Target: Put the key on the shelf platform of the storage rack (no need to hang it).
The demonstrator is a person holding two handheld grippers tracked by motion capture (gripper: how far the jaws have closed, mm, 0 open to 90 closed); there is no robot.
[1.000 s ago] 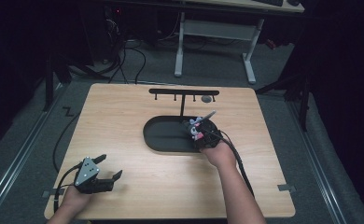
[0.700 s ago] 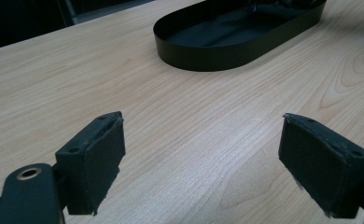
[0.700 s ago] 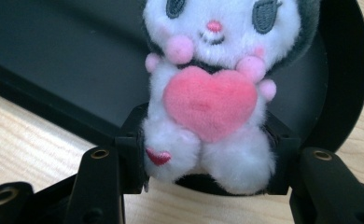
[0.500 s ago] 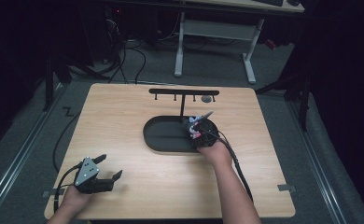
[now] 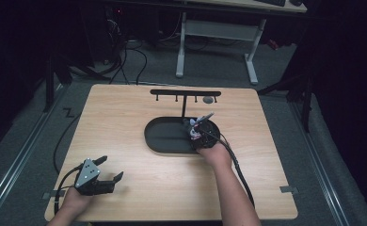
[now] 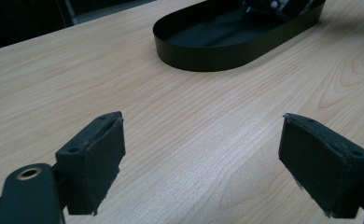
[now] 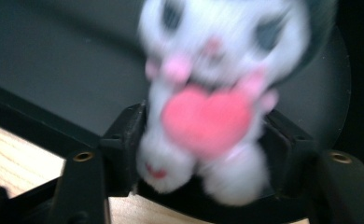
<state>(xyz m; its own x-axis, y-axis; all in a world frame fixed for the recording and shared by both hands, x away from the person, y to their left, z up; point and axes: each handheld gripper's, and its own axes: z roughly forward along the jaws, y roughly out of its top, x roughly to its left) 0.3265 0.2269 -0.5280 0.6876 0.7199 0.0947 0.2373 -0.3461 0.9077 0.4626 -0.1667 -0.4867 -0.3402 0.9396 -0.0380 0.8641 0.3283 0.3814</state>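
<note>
Wood table (image 5: 139, 188) | left hand-held gripper (image 5: 110, 170) agape — near edge | right hand-held gripper (image 5: 196, 128) clamps plush (image 7: 208, 98)

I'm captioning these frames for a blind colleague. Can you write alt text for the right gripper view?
A small white plush toy holding a pink heart is clamped between the right gripper's two black fingers, over the black tray. The toy is blurred; its dark eyes and pink paws are just visible. Light wooden table shows at lower left.
</note>
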